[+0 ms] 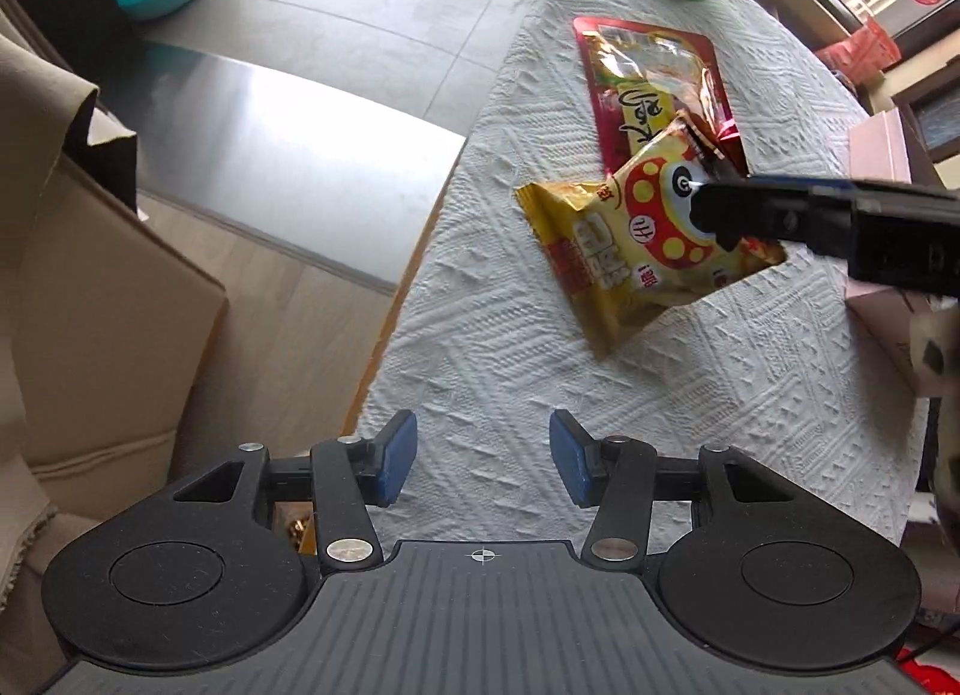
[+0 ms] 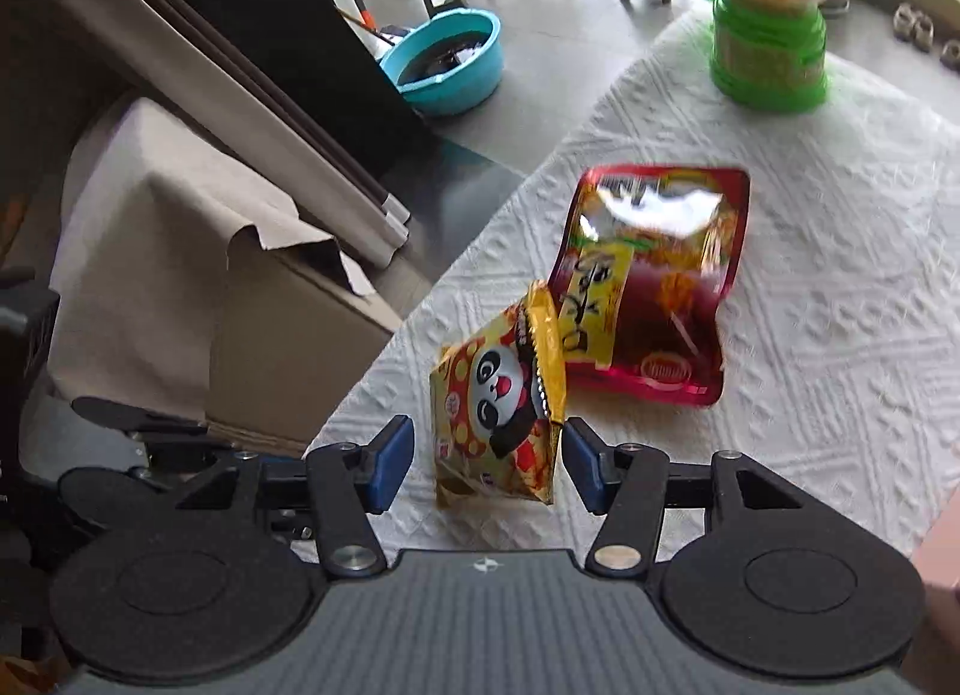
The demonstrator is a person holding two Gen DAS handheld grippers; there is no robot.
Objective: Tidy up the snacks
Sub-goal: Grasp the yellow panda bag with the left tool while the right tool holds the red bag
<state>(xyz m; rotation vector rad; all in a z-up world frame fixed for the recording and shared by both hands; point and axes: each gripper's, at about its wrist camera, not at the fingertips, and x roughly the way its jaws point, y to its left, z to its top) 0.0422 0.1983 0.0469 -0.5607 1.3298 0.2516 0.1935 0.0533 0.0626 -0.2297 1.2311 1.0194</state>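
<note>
The right gripper (image 2: pixel 486 464) stands wide open around the yellow panda packet (image 2: pixel 501 395), which sits tilted near the table's (image 1: pixel 690 395) left edge, touching the red pouch (image 2: pixel 654 281). The left gripper (image 1: pixel 483 458) hangs open, empty. Risk — closing on the crinkled seam could let the packet slip off the edge.

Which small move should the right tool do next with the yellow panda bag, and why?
Probably close the right tool: the yellow panda bag stands between its open fingers, touching only one pad. The left tool is open and apart.
</note>
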